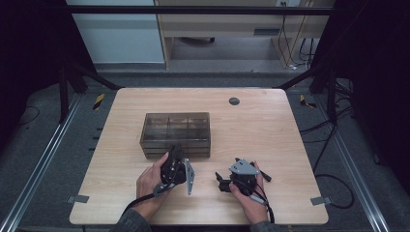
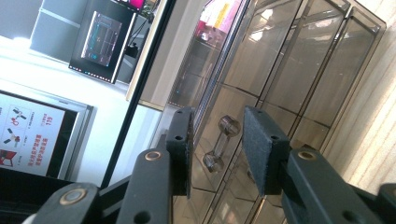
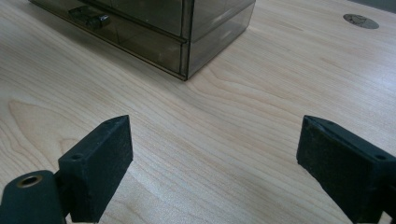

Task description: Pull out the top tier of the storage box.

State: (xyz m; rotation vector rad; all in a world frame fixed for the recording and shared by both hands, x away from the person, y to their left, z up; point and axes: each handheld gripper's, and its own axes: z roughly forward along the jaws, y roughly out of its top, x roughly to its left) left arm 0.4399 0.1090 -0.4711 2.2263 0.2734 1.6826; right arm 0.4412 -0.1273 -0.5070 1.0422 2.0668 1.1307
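step: lining up on the drawer knob of the smoky box mid-table | left tongs straddle it – not pinching yet | right tongs wide, idle | next – squeeze, pull straight

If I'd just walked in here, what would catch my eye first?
Probably the smoky see-through drawer box in the middle of the wooden table. Right in front of it, a person's left gripper has its jaws on either side of a small clear drawer handle, not yet pressing it. The right gripper hangs open over bare wood nearby.
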